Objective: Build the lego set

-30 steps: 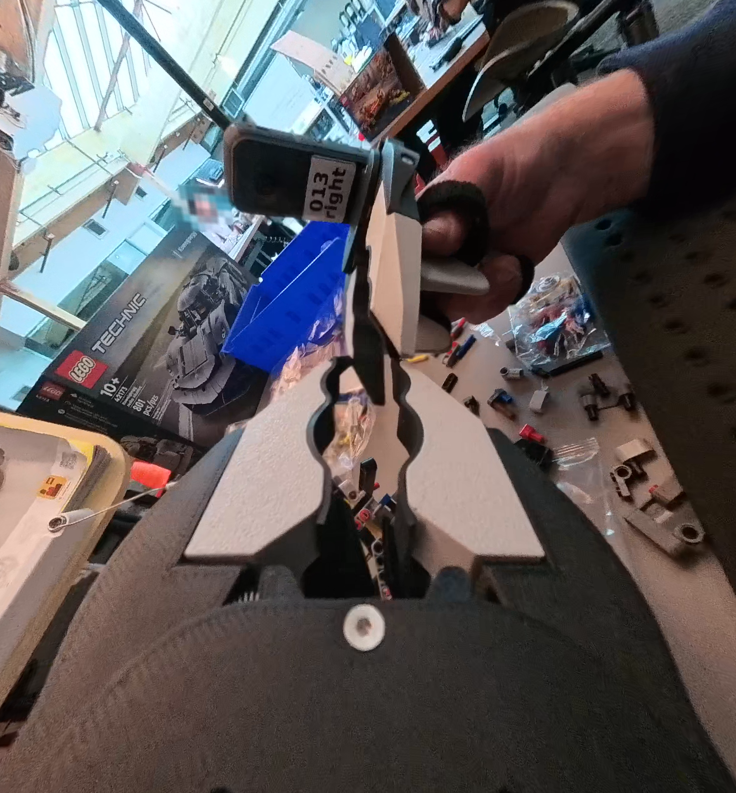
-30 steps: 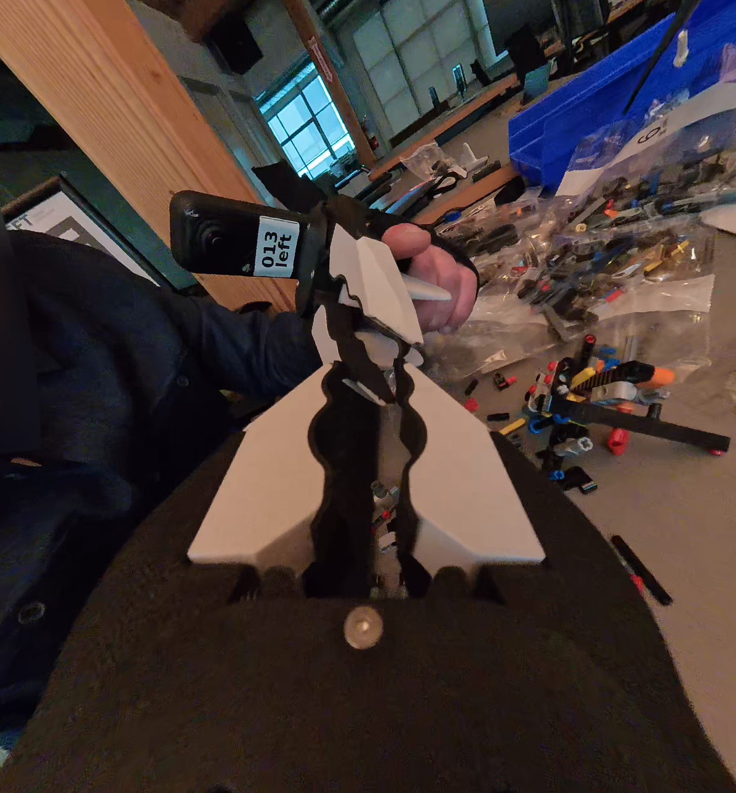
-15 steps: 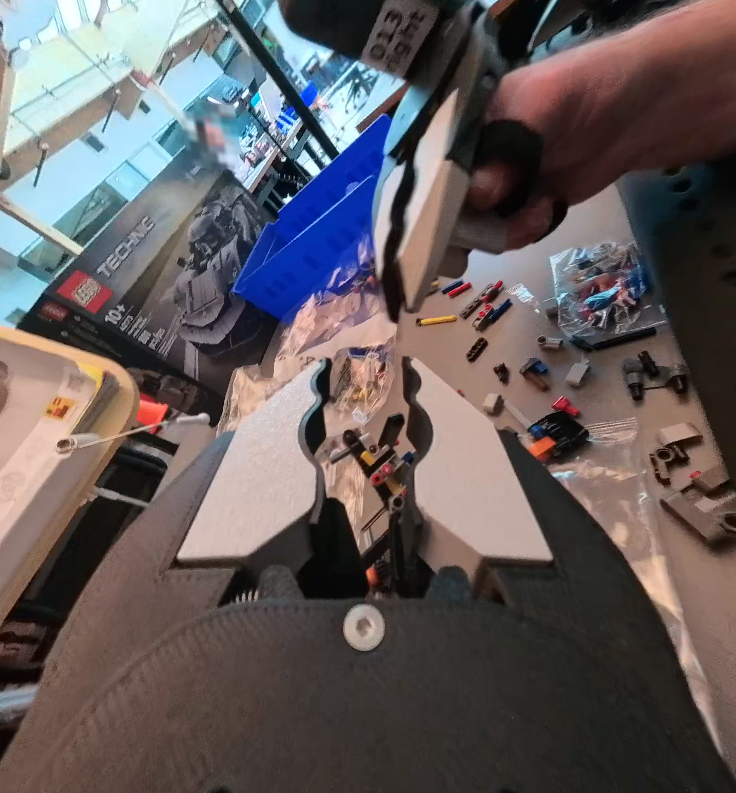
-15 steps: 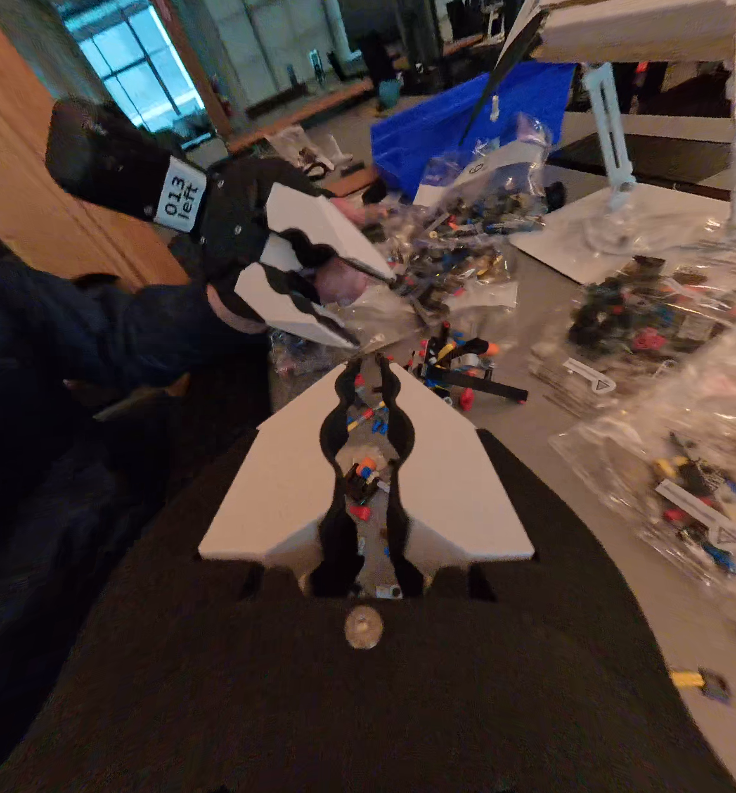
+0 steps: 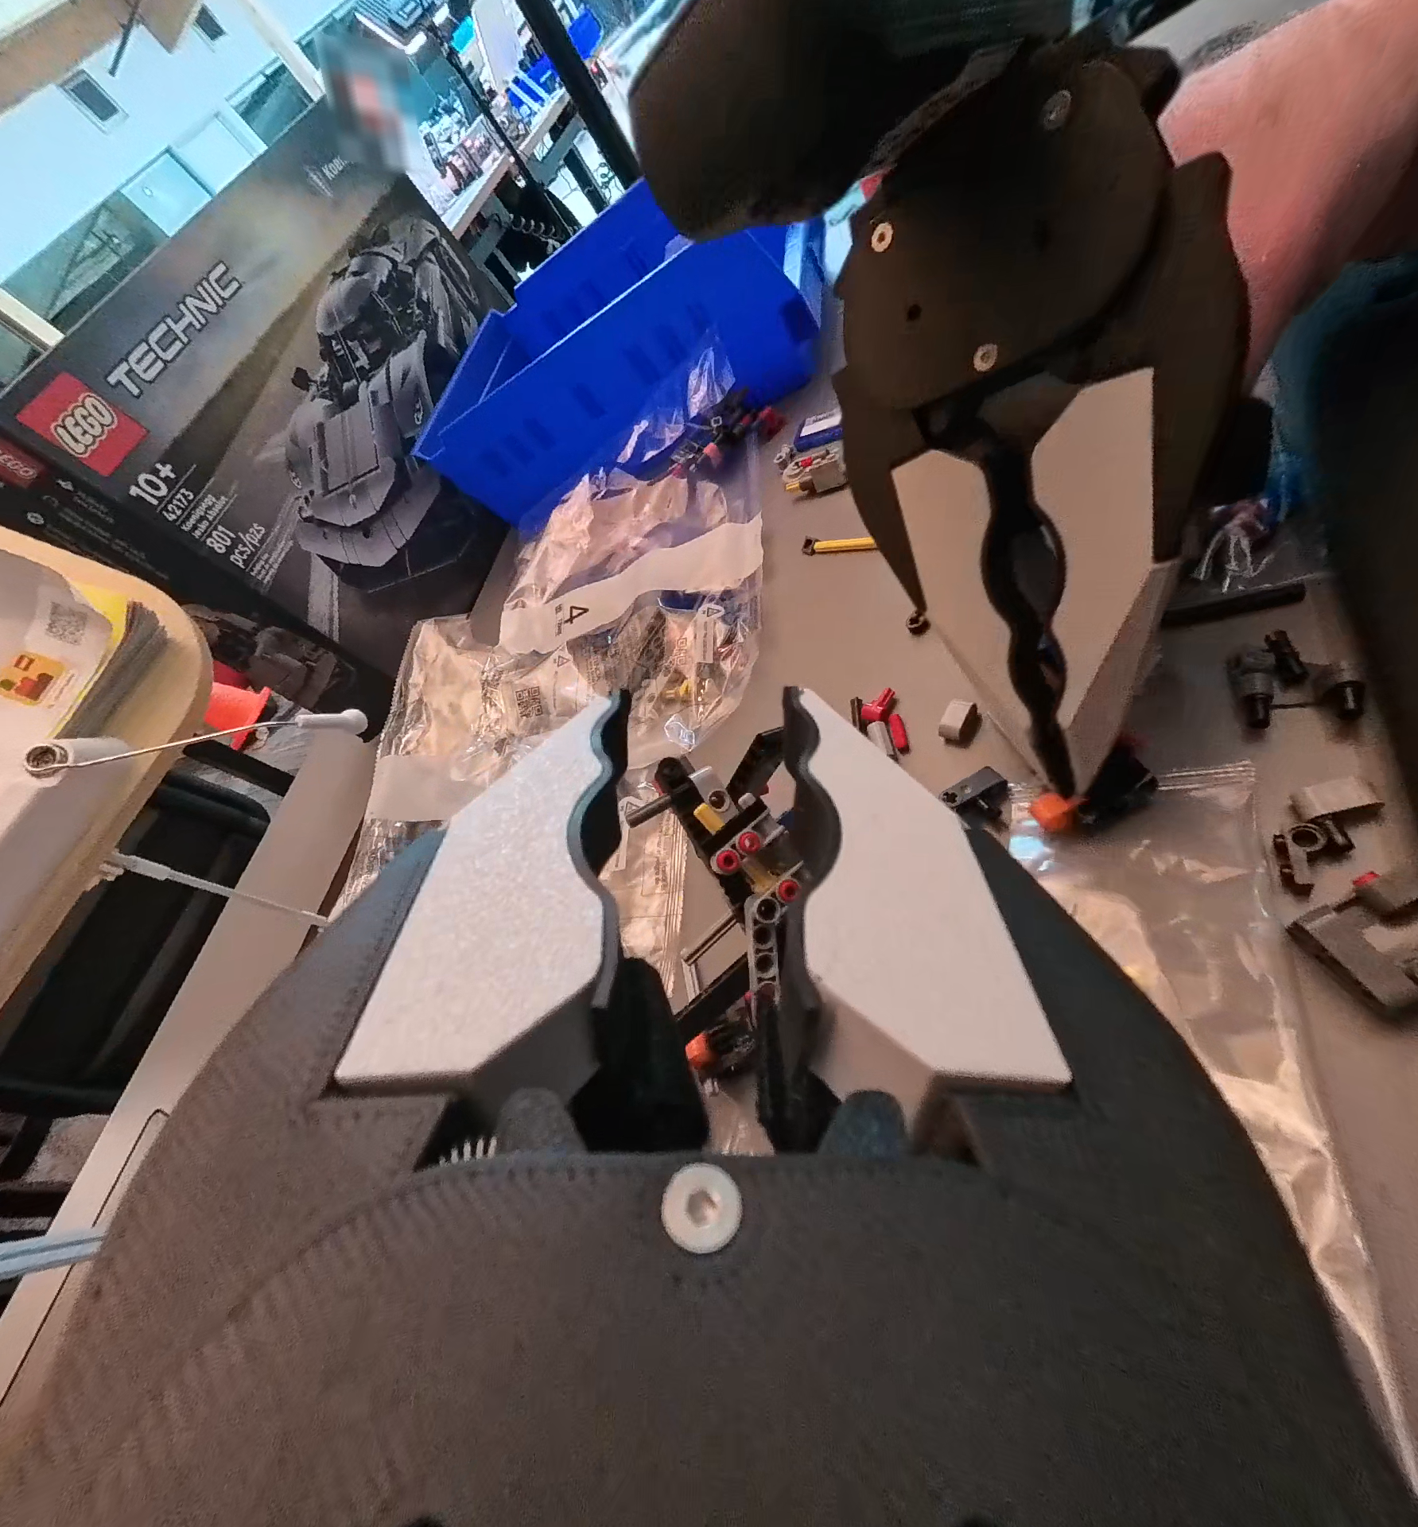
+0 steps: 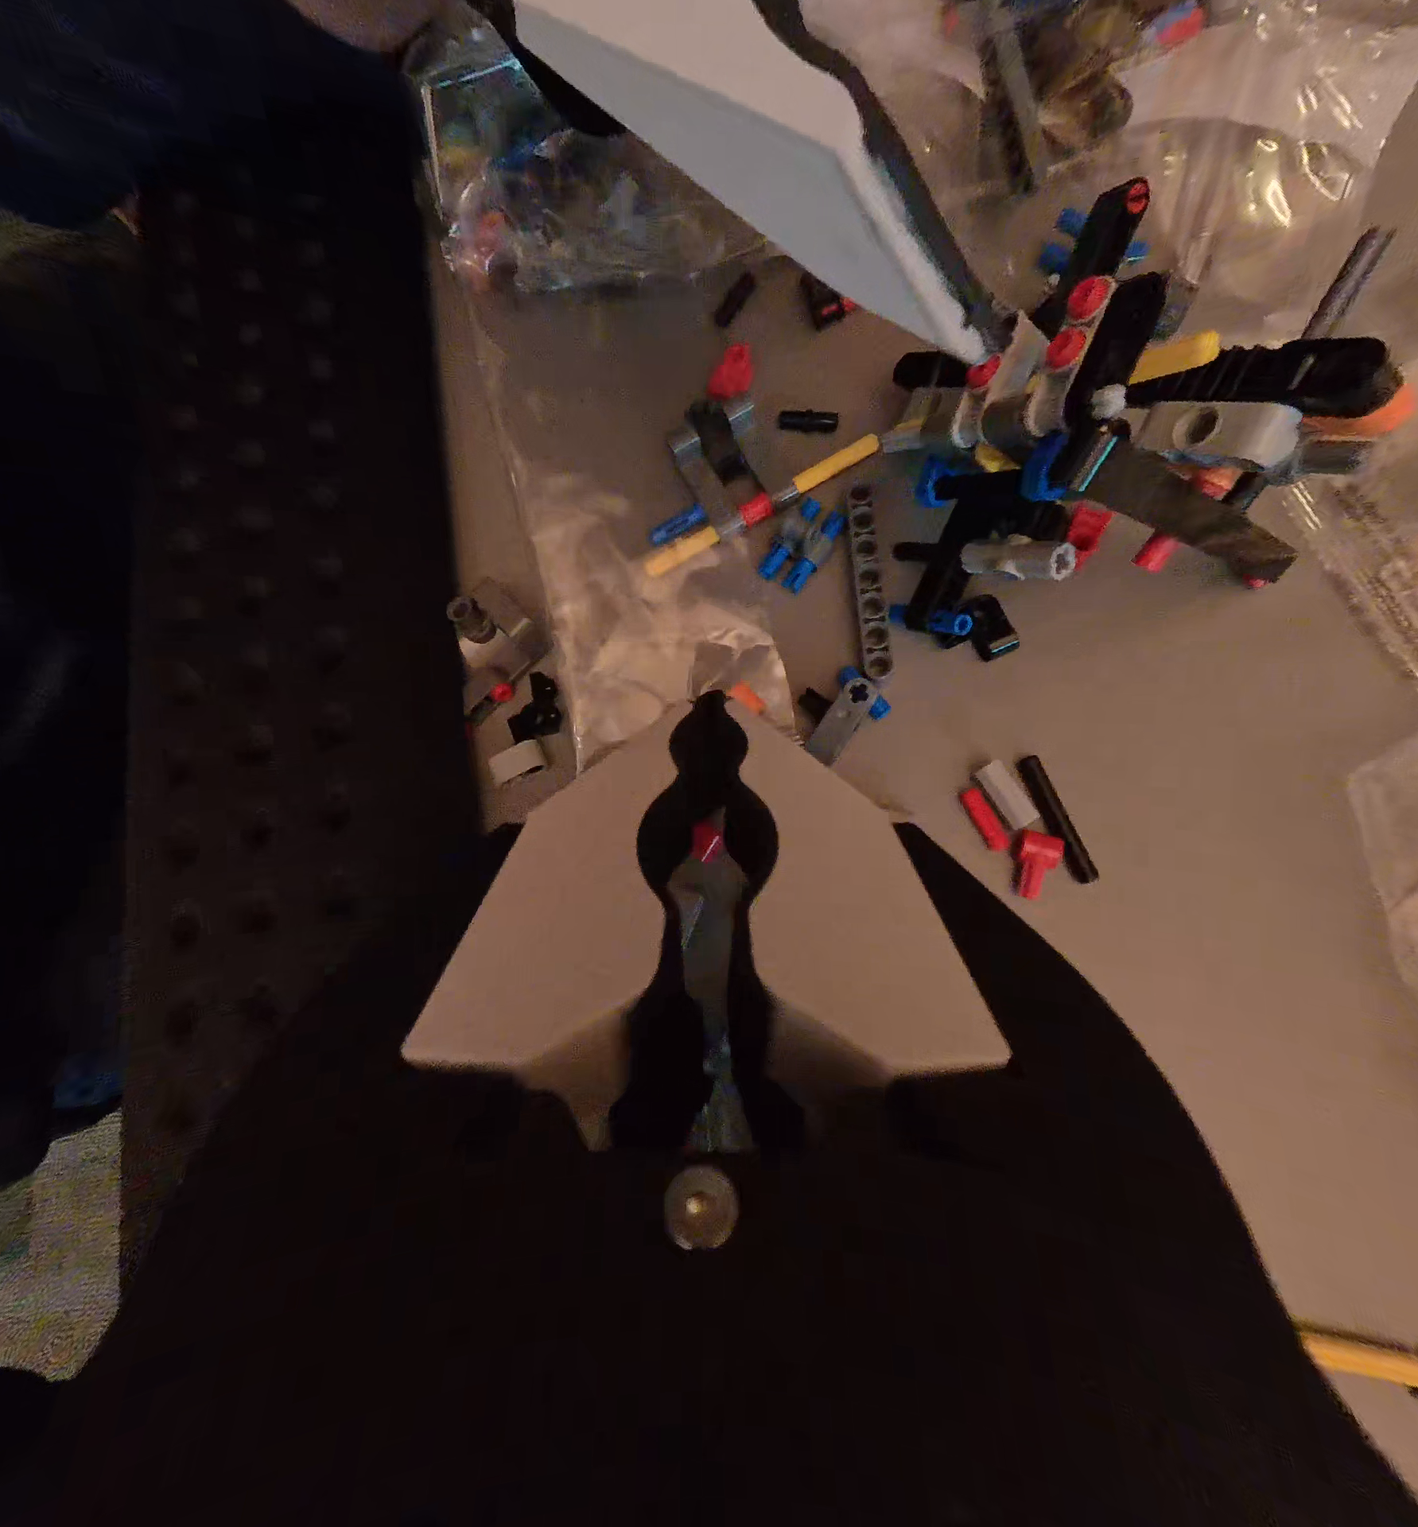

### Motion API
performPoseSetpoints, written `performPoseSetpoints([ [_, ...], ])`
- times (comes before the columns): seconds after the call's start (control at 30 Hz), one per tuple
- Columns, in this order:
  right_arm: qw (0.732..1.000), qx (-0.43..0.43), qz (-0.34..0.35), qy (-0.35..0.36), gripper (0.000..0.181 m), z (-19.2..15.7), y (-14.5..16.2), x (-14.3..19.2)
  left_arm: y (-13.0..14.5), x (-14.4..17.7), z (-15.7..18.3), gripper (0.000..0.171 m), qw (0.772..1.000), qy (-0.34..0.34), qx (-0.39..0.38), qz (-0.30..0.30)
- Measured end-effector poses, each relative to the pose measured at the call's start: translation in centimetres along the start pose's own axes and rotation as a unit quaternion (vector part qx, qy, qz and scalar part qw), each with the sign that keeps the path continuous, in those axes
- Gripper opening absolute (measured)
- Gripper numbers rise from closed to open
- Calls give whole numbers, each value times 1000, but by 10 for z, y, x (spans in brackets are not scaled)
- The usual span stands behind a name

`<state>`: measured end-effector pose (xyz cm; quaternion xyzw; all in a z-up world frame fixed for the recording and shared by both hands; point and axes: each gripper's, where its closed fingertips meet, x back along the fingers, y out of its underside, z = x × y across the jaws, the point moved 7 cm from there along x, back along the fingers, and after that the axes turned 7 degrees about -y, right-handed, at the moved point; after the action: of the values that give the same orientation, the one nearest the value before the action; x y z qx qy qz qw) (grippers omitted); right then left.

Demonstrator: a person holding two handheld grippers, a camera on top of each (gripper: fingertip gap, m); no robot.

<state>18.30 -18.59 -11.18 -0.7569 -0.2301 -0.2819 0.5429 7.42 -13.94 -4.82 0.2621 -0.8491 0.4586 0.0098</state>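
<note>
1. Landmark is the half-built model of black and grey holed plastic beams with red and blue pins (image 5: 742, 834). It lies on the grey table (image 6: 1184, 950).
2. My left gripper (image 5: 701, 719) is spread wide, with the model between its fingers. The model is close against the right-hand finger and not clamped.
3. My right gripper (image 6: 709, 702) is pressed together, tip down on the table to the right of the model.
4. The small orange plastic piece (image 5: 1054, 811) sits right at that tip, on the crumpled clear plastic bag (image 5: 1184, 909). I can't tell whether it's pinched or only touched.
5. Handling of the orange piece: I judge it tiny, very light, hard and smooth, so it will likely squirt out of a flat pinch. Take it across its widest part, tip centred, with the squeeze kept steady. The film under it looks slick, so it may slide when nudged.
6. Handling of the model: light and rigid, but held together only by pins, so it can flex or pop apart if I squeeze across loose arms. Grip on the thick middle cluster of beams, not on the long black arms sticking out.
7. Loose red, white and black pins (image 6: 1019, 826) lie near the model, between it and my right gripper. They are easy to knock.
8. The shiny blue plastic bin (image 5: 606, 372) sits well behind the model, out of the way.
</note>
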Motion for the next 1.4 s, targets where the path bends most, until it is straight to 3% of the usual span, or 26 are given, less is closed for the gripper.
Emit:
performPoseSetpoints([
  [0.13, 1000, 10, 10, 8, 0, -1, -2, 3, 1, -1, 0, 39, 1000, 2, 4, -4],
  [0.23, 999, 16, 37, 13, 14, -3, -5, 13, 2, 0, -1, 41, 1000, 3, 8, -6],
  [0.3, 1000, 1, 17, 8, 19, 1, 1, 8, 3, 0, -1, 41, 1000, 5, 11, -5],
  [0.4, 1000, 17, -26, 2, 5, -2, 5, -5, 3, -1, 0, 41, 1000, 9, 11, -7],
  [0.5, 999, 21, -25, 5, 4, -2, 4, -4, 3, -1, 1, 42, 1000, 10, 9, -9],
  [0.83, 991, 35, 111, 60, 4, 4, -16, 33, 2, 2, -4, 48, 999, 20, 44, 6],
  [0.97, 977, 44, 189, 93, 4, 4, -26, 55, -2, 3, -5, 62, 995, 39, 86, 28],
  [1.13, 951, 71, 267, 138, 3, -1, -39, 75, -5, 0, 4, 65, 990, 82, 110, 34],
  [1.27, 944, 87, 280, 154, 3, -6, -47, 73, -7, -5, 13, 60, 987, 111, 110, 30],
  [1.4, 944, 112, 266, 157, 4, -12, -56, 61, -8, -6, 15, 40, 985, 121, 114, 36],
])
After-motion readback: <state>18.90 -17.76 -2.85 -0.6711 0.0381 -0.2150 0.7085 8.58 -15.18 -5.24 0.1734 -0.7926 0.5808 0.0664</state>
